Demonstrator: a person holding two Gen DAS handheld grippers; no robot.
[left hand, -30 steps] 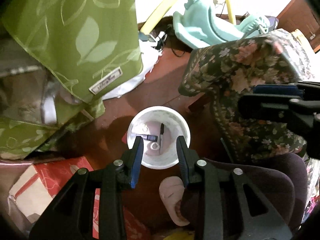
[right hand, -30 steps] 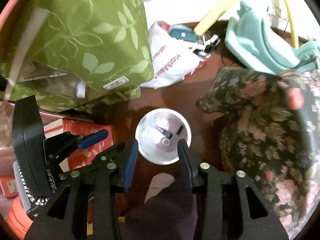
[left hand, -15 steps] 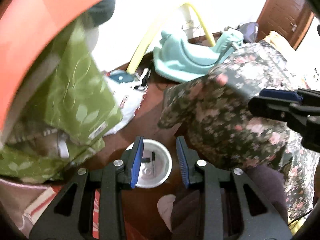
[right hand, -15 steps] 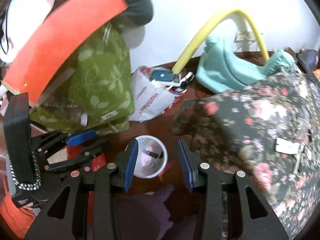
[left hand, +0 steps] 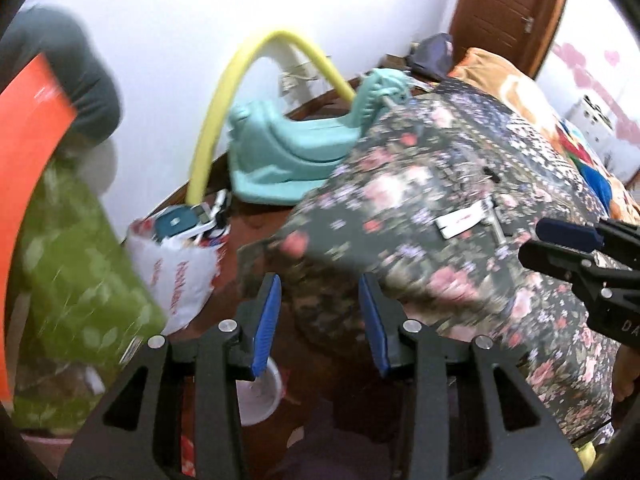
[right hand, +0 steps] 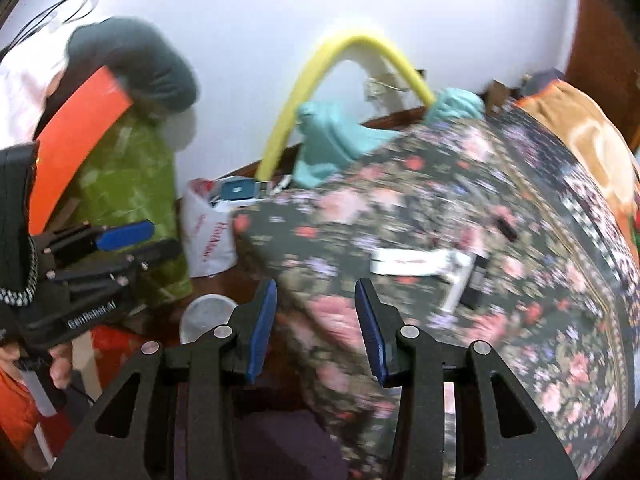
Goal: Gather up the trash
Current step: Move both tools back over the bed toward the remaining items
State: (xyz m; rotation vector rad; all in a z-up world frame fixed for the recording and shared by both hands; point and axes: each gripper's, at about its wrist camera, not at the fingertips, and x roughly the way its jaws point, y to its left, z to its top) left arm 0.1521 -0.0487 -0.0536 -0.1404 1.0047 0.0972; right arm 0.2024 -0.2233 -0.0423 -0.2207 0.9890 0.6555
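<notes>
A white bin (left hand: 256, 396) stands on the brown floor, low behind my left gripper's left finger; its rim also shows in the right wrist view (right hand: 204, 312). A white packet (right hand: 404, 266) and small dark items (right hand: 476, 284) lie on the floral bed cover (right hand: 480, 220); the packet also shows in the left wrist view (left hand: 460, 222). My left gripper (left hand: 320, 324) is open and empty, raised above the bin. My right gripper (right hand: 316, 328) is open and empty, raised over the bed's edge. Each gripper shows at the side of the other's view.
A white plastic bag (left hand: 176, 264) with boxes, a green leaf-print cloth (left hand: 80, 288), a teal plastic seat (left hand: 288, 148) and a yellow hose (left hand: 248, 80) stand by the wall. A red box (right hand: 116, 344) sits near the bin. A brown door (left hand: 504, 12) is far right.
Both grippers have risen and tilted up away from the bin, which has dropped low in both views. The bed top and wall have come into view. Both stay open.
</notes>
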